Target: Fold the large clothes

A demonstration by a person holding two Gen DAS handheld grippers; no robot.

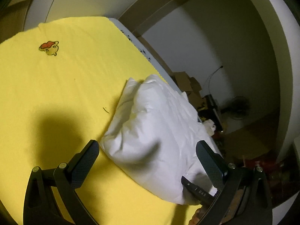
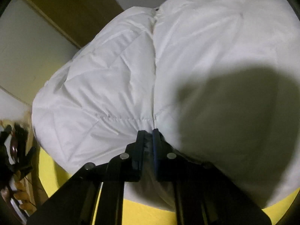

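The white quilted jacket [image 1: 159, 127] lies bundled on the yellow bed sheet [image 1: 56, 86]. The right gripper [image 2: 148, 131] pinches its hem, jaws clenched; the left gripper [image 1: 148, 150] hovers released. Mid-fold: next, carry the hem across.

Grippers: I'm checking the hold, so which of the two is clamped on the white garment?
The right gripper, pinching the white quilted garment at its near edge. The left gripper stands wide open, gripping nothing.
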